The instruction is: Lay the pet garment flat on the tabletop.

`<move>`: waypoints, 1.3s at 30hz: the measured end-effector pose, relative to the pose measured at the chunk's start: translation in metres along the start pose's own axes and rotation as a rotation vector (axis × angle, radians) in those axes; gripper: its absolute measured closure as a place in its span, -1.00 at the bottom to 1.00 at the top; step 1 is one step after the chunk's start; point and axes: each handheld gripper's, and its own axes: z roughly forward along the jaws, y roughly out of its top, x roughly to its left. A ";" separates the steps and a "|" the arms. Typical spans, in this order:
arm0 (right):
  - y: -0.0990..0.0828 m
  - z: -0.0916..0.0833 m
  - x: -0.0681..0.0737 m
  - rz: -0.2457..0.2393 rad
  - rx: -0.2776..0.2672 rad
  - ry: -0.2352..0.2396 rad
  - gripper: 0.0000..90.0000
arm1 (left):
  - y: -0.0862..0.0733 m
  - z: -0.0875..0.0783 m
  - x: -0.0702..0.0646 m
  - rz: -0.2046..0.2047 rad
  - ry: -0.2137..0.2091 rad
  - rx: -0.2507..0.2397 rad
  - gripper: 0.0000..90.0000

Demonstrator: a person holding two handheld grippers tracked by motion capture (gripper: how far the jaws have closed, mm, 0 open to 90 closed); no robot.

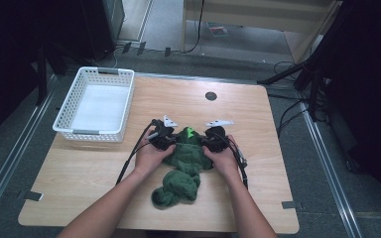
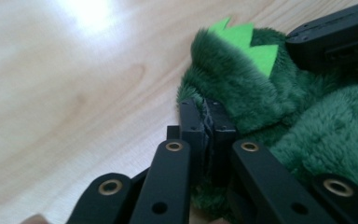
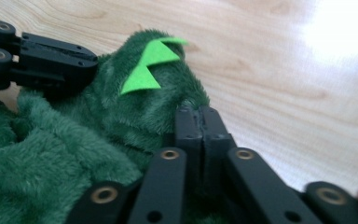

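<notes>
Lying crumpled between the two claws, the green plush garment (image 1: 182, 166) rested on the surface (image 1: 79, 173). Seen from above, a white basket (image 1: 96, 103) stood well off beyond the left claw (image 1: 166, 139). Each claw's own view revealed lime felt spikes (image 2: 247, 42) just ahead of its tips. Both the left and right claw (image 1: 209, 141) were clenched against the fur's edge, hands (image 1: 151, 156) resting low over them.

A pale wooden counter (image 1: 94, 173) carries a white basket (image 1: 96, 104) at its far left and a crumpled green fleece garment (image 1: 183, 168) mid-counter.
</notes>
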 end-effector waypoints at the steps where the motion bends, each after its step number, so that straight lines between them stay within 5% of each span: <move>1: 0.002 -0.002 0.001 -0.010 -0.029 -0.007 1.00 | 0.001 -0.002 0.000 -0.004 0.009 -0.023 0.99; 2: 0.002 -0.002 0.001 -0.010 -0.029 -0.007 1.00 | 0.003 -0.005 0.001 -0.005 0.032 -0.055 0.99; 4: 0.008 -0.011 0.001 -0.011 -0.118 -0.024 1.00 | 0.007 -0.008 0.005 -0.026 0.073 -0.100 0.99; 6: 0.013 -0.012 -0.003 0.006 -0.155 -0.037 1.00 | 0.011 -0.004 0.009 -0.050 0.080 -0.091 0.98; 8: 0.015 -0.004 -0.008 0.014 -0.116 -0.047 0.96 | 0.013 0.004 0.011 -0.054 0.075 -0.037 0.93; 10: 0.014 0.004 -0.013 0.033 -0.062 -0.039 0.62 | 0.013 0.008 0.015 -0.081 0.064 -0.009 0.58; 12: 0.013 -0.001 -0.017 0.060 -0.067 -0.055 0.43 | 0.009 0.001 0.018 -0.131 0.048 -0.044 0.19; 13: 0.011 -0.017 -0.021 0.105 -0.115 -0.013 0.39 | 0.006 -0.004 0.020 -0.150 0.031 -0.060 0.05; 16: 0.006 -0.033 -0.021 0.107 -0.128 -0.002 0.40 | -0.005 -0.022 0.022 -0.173 0.014 -0.079 0.03; 19: -0.013 -0.059 -0.010 0.050 -0.113 -0.035 0.40 | -0.020 -0.038 0.023 -0.213 -0.032 -0.092 0.03; 21: -0.030 -0.072 -0.002 0.021 -0.110 -0.007 0.40 | -0.029 -0.046 0.024 -0.240 -0.065 -0.102 0.05; 24: -0.046 -0.073 0.002 0.024 -0.083 0.012 0.35 | -0.043 -0.052 0.028 -0.304 -0.126 -0.115 0.09; 26: -0.052 -0.067 0.001 0.054 -0.068 0.023 0.27 | -0.048 -0.049 0.027 -0.302 -0.156 -0.094 0.12; 30: -0.056 -0.052 0.001 0.123 -0.039 0.098 0.14 | -0.052 -0.044 0.012 -0.218 -0.221 -0.055 0.13; 36: -0.055 -0.054 0.019 0.090 -0.087 0.151 0.44 | -0.051 -0.048 0.005 -0.177 -0.276 -0.097 0.38; 39: -0.055 -0.057 0.019 0.072 -0.109 0.142 0.83 | -0.052 -0.047 0.008 -0.183 -0.266 -0.082 0.70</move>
